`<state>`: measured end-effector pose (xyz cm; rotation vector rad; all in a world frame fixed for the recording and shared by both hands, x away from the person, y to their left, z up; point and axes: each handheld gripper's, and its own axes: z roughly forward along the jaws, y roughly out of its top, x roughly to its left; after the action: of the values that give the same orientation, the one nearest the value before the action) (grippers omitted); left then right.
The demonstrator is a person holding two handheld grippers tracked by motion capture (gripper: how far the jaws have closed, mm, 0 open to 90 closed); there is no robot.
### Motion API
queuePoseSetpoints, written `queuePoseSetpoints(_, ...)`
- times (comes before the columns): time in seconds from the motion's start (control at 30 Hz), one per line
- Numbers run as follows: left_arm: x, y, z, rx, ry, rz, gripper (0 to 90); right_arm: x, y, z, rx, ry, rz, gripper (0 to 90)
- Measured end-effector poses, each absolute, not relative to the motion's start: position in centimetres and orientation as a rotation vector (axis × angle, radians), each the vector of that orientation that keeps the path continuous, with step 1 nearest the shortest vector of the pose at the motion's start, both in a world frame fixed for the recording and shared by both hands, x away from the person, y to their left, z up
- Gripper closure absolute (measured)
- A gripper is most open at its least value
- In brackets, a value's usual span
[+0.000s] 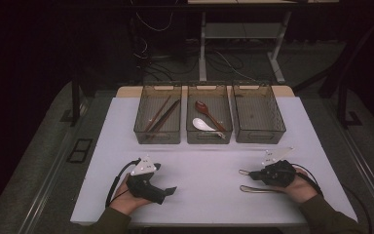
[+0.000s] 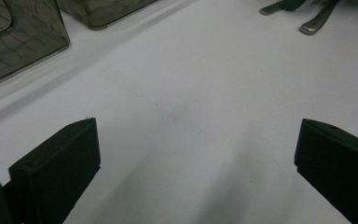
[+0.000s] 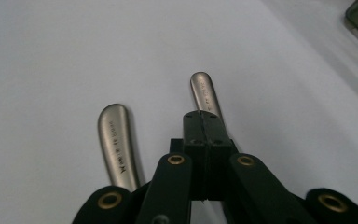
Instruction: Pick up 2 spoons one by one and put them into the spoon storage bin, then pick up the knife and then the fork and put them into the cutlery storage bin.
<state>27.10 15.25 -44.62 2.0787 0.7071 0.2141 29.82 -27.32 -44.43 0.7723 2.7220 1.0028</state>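
Two metal cutlery handles lie on the white table [image 1: 209, 161] at the front right: one [image 1: 244, 172] pokes out just past my right gripper [image 1: 254, 175], the other [image 1: 256, 188] lies nearer the front edge. In the right gripper view the jaws of my right gripper [image 3: 200, 116] are shut pad against pad above the right handle [image 3: 204, 91], with the left handle [image 3: 115, 140] beside them. My left gripper [image 1: 163, 183] rests at the front left, pointing right. Its jaws stand wide open [image 2: 196, 130] over bare table. Both handles [image 2: 314, 22] lie far ahead of it.
Three smoky clear bins stand in a row at the back. The left bin [image 1: 158, 138] holds chopsticks [image 1: 161, 117], the middle bin [image 1: 209, 137] a brown spoon [image 1: 207, 111] and a white spoon [image 1: 202, 124]. The right bin [image 1: 259, 136] looks empty. The table's front edge is close under both hands.
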Motion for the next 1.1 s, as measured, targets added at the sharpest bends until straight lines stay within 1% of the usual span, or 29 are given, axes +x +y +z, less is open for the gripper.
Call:
queuePoseSetpoints(0.47, 27.1, 15.2, -44.7, 2.078, 0.707, 0.21, 0.0, 31.6, -27.0, -44.6, 0.818, 2.664, 1.009, 89.7)
queuePoseSetpoints(1.1, 27.1, 15.1, -44.8, 2.077, 0.713, 0.208, 0.0, 33.3, -27.9, -44.7, 0.906, 2.593, 0.99, 89.7)
